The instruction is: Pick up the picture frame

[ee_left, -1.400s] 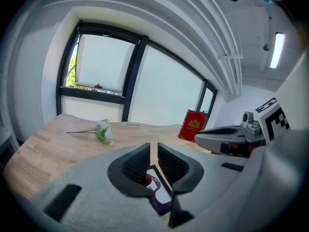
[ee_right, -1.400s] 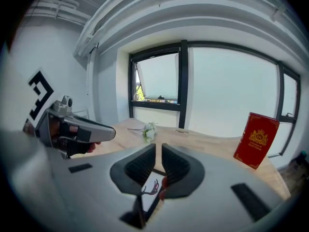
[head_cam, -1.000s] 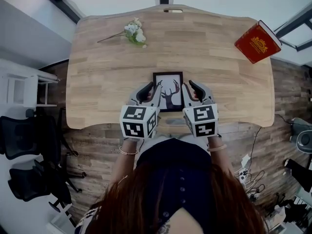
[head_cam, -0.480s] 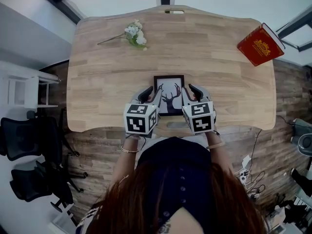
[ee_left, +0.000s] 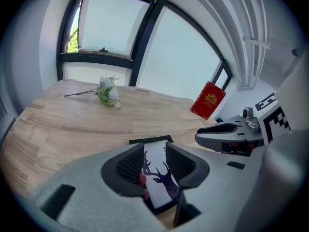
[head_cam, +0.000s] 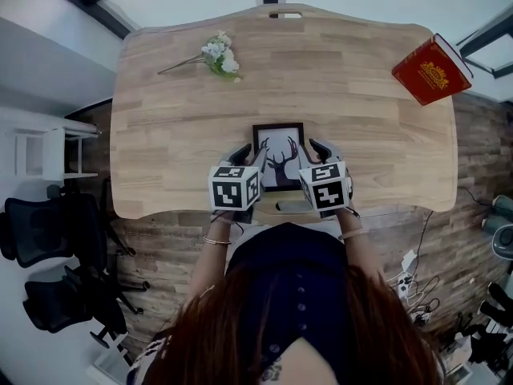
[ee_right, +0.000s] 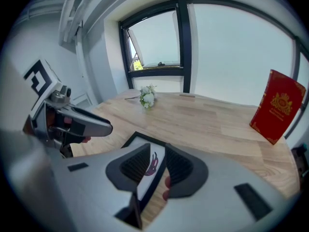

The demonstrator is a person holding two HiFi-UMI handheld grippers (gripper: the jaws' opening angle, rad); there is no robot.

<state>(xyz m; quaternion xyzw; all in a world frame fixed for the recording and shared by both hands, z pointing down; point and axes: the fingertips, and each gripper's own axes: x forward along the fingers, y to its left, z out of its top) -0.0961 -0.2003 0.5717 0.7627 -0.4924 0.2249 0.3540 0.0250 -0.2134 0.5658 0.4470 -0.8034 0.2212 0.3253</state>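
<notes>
Close to the front edge of the pale, plank-grained wooden counter (head_cam: 337, 79), low in the middle of the head view, sits the small upright-oblong picture frame (head_cam: 278, 156). It has a thin black border round a smooth white sheet printed with a dark stag's-head silhouette. The grey left gripper (ee_left: 155, 159) has just been opening. Its ribbed black pads stand apart with the frame's left border between them, not pressing on it. The grey right gripper (ee_right: 158, 166) has likewise just been opening, and its jaws are parted astride the frame's right border. Bare wood spreads wide beyond the frame to the counter's rounded corners. A white flower sprig (head_cam: 220, 54) lies at the upper left, well apart. A red hardback book with a gold emblem (head_cam: 431, 69) juts over the upper right corner.
</notes>
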